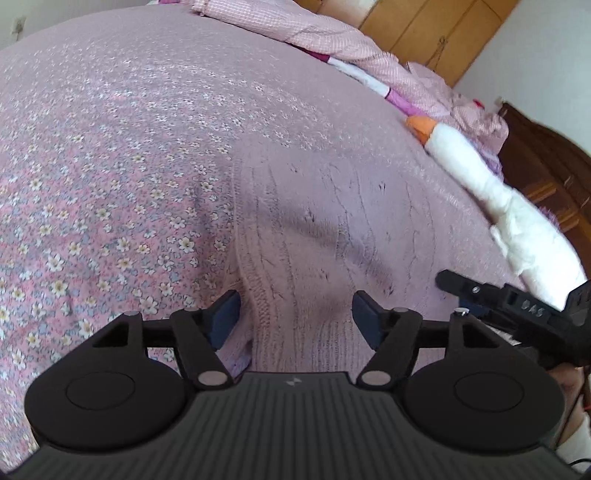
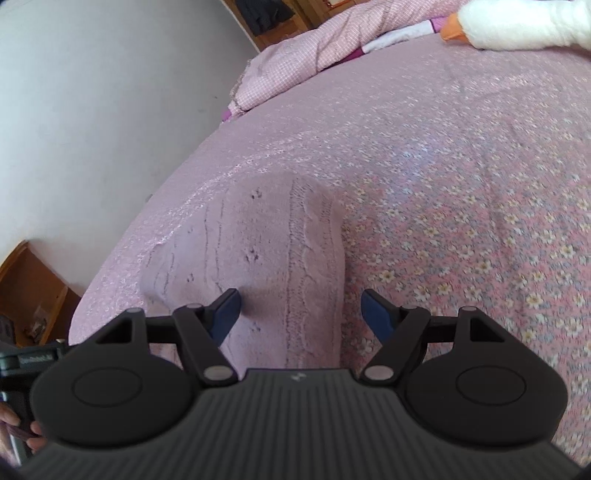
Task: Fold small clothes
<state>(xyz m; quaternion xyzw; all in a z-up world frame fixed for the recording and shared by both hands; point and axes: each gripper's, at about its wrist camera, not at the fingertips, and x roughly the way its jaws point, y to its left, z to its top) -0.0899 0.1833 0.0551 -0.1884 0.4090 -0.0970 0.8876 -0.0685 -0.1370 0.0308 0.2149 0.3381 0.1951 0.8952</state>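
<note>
Down low, the left tool [image 1: 293,319] stands wide open with nothing between its blue pads [image 1: 225,317]; the jaws sit well apart, one on either side of the near hem of a pale pink knit [image 1: 325,229], hovering over it rather than gripping it. The right tool [image 2: 301,317] is spread just as wide and is likewise empty, its left pad [image 2: 227,314] over the knit's cabled panel and its right pad over the bedspread beside the garment's edge. In the left wrist view the right tool's black body [image 1: 517,306] shows at the far right, close alongside. The knit lies flat on the bed, ribbed at the near hem and marked with cable lines and small dark flecks; in the right wrist view it [image 2: 255,251] sits near the bed's left edge, next to a white wall [image 2: 92,110]. Around it spreads a pink floral bedspread [image 1: 110,184]. Farther off, a white plush toy with an orange beak [image 1: 476,177] lies along the bed, and a checked pink quilt [image 1: 321,33] is bunched beyond it. Wooden cabinets [image 1: 436,29] stand past the bed. Fingers [image 2: 11,419] show at the lower left of the right wrist view.
</note>
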